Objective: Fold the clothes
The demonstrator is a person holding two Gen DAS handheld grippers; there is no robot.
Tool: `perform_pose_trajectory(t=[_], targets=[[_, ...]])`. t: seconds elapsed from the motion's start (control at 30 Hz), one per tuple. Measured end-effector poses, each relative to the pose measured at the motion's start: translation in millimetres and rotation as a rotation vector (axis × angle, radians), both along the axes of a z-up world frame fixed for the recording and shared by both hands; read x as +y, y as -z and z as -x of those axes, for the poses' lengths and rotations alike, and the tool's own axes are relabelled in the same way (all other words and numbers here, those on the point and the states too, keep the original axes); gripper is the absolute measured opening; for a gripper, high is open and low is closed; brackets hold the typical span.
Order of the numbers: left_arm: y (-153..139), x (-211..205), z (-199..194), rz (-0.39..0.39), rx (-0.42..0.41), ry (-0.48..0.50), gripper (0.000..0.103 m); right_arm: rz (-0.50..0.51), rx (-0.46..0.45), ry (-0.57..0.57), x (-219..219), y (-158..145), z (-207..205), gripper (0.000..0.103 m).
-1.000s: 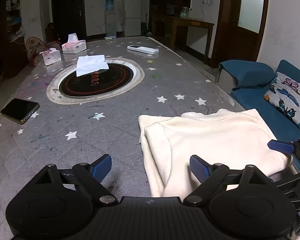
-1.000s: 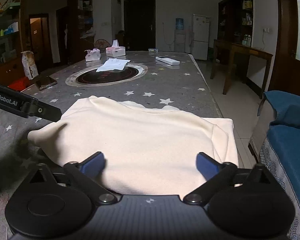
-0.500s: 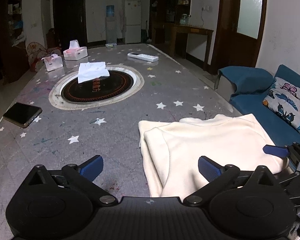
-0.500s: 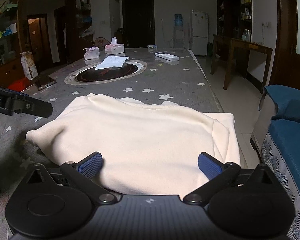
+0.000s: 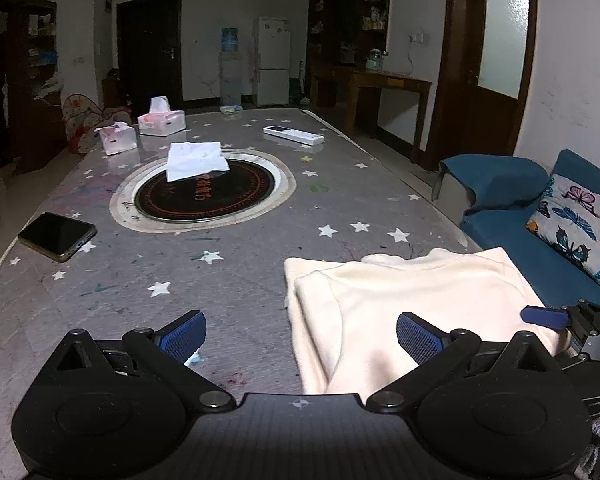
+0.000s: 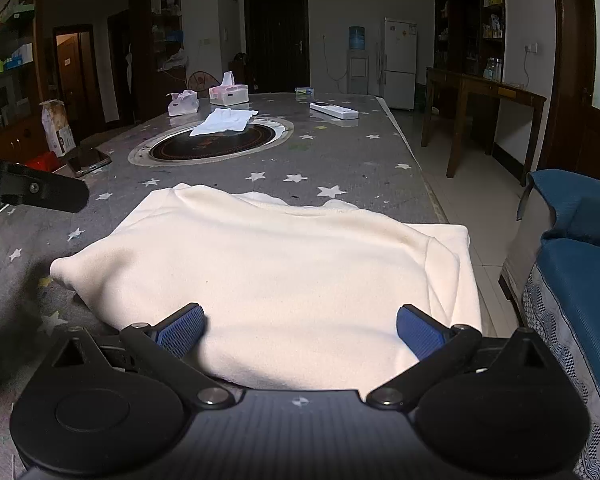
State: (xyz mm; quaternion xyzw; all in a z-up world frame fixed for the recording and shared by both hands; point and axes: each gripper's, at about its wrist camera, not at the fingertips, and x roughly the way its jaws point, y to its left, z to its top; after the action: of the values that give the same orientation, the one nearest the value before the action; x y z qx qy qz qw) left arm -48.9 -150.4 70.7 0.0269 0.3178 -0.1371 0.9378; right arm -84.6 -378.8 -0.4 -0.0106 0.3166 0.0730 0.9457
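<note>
A cream garment point(image 5: 412, 304) lies folded on the near right part of the grey star-patterned table point(image 5: 236, 264). It fills the middle of the right wrist view point(image 6: 284, 276). My left gripper point(image 5: 300, 334) is open and empty, above the garment's left edge. My right gripper point(image 6: 298, 326) is open and empty, at the garment's near edge, jaws wide apart over the cloth. The right gripper's blue fingertip point(image 5: 542, 317) shows at the garment's right side in the left wrist view.
A phone point(image 5: 58, 236) lies at the table's left edge. A round hotplate inset point(image 5: 204, 192) carries a folded white cloth point(image 5: 196, 160). Two tissue boxes point(image 5: 160, 122) and a remote point(image 5: 294, 135) lie at the far end. A blue sofa point(image 5: 540, 240) stands right of the table.
Both grippers have drawn back and risen slightly from the garment, and the left jaws have opened wider. The garment lies where it was.
</note>
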Motion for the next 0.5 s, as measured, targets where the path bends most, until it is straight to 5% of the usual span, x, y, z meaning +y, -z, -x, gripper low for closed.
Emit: perform_pose_trajectory(t=[0.5], targets=[[4.0, 20.0, 11.5, -0.004, 0.023, -0.035, 0.103, 0.050, -0.035, 0.028, 13.9, -16.3, 12.7, 0.103]])
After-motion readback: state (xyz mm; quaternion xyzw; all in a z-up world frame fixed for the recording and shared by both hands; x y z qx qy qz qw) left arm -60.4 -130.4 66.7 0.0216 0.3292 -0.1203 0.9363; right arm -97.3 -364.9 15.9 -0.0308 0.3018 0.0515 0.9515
